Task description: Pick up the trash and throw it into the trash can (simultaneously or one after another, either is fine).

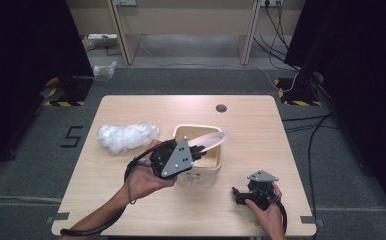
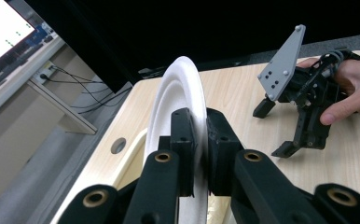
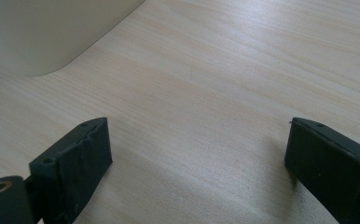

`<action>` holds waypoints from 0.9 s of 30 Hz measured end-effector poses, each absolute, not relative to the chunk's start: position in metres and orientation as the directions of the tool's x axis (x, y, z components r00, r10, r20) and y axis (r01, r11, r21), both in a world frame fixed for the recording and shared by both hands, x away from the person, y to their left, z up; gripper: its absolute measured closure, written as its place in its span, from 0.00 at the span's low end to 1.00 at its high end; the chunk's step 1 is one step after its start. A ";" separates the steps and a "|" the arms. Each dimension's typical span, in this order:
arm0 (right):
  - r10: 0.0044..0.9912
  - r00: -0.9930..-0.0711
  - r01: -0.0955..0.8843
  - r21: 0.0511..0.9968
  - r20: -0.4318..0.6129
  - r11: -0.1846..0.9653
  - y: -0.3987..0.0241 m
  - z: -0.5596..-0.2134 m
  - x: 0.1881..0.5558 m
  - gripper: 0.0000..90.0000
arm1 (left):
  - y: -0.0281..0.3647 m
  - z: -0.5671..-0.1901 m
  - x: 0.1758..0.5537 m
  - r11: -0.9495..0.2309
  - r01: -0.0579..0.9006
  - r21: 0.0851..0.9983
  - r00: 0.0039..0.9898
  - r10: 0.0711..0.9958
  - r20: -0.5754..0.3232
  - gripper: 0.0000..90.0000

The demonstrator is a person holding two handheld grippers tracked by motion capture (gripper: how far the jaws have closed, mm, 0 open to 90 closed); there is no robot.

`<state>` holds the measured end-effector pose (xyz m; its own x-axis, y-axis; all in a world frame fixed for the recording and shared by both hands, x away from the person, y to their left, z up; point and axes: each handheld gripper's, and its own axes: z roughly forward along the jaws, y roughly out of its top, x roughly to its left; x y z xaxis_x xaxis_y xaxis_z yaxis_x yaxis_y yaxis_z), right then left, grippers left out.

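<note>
Black, matte claw arms with brass-coloured pivots rise at the bottom of the left gripper view; the left claw (image 2: 197,140) is clamped tight on the rim of a white plate (image 2: 180,98), one pad on each face. That plate is thin, round and smooth with a raised ring moulded inside its edge (it looks like foam or plastic). From the high view the left claw (image 1: 197,151) holds the plate (image 1: 210,140) tilted over the open mouth of a cream tub (image 1: 201,175), a squarish container with rounded corners standing mid-bench. A crumpled clear plastic bag (image 1: 127,136) lies just left of the tub. Light wood grain covers the bench (image 1: 131,210), which has a small round hole (image 1: 221,108) near its far edge. At the near right corner the right claw (image 1: 239,195) rests on the bench, a hand (image 1: 267,215) around it; its flat, scuffed black pads (image 3: 82,158) stand wide apart with nothing but bare wood between them.
</note>
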<state>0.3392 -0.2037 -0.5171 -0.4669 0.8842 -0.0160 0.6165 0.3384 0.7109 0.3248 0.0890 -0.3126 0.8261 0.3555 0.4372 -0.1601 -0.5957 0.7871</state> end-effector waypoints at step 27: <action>0.884 -0.467 0.617 0.711 -0.015 0.337 -0.204 -0.517 0.339 0.08 | 0.091 -0.321 0.350 -0.540 -0.044 0.841 0.834 0.444 0.329 0.62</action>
